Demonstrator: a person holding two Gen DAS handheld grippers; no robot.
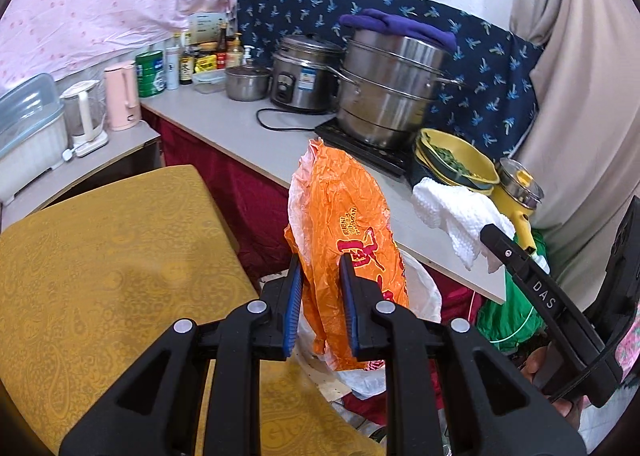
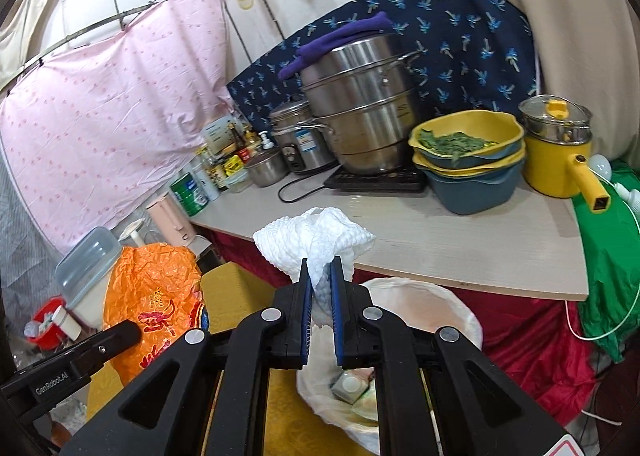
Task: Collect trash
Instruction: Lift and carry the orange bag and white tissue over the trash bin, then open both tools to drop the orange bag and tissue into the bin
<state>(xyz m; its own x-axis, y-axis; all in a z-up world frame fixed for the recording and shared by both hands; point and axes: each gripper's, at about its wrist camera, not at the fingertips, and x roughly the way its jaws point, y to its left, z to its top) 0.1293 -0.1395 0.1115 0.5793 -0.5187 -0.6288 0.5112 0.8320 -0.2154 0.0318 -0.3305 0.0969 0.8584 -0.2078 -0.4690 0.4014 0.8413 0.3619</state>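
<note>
In the left wrist view my left gripper (image 1: pixel 320 268) is shut on a crumpled orange plastic bag (image 1: pixel 344 224), which stands up between the blue pads. The right gripper (image 2: pixel 320 268) is shut on a white paper towel (image 2: pixel 316 240) that bunches above its fingertips. Just below and beyond the right gripper sits a trash bin lined with a white bag (image 2: pixel 448 304), with some rubbish in it (image 2: pixel 352 384). The orange bag (image 2: pixel 152 296) and the left gripper (image 2: pixel 128 332) show at the left of the right wrist view. The towel (image 1: pixel 452 212) and the right gripper (image 1: pixel 490 232) show at the right of the left wrist view.
A pale counter (image 2: pixel 440 240) carries a steel steamer pot (image 2: pixel 360 104), a rice cooker (image 2: pixel 296 140), stacked bowls with greens (image 2: pixel 468 152) and a yellow pot (image 2: pixel 560 160). A yellow-clothed table (image 1: pixel 112 256) lies at the left. Kettles (image 1: pixel 120 96) stand further left, and a green bag (image 2: pixel 608 256) hangs at the right.
</note>
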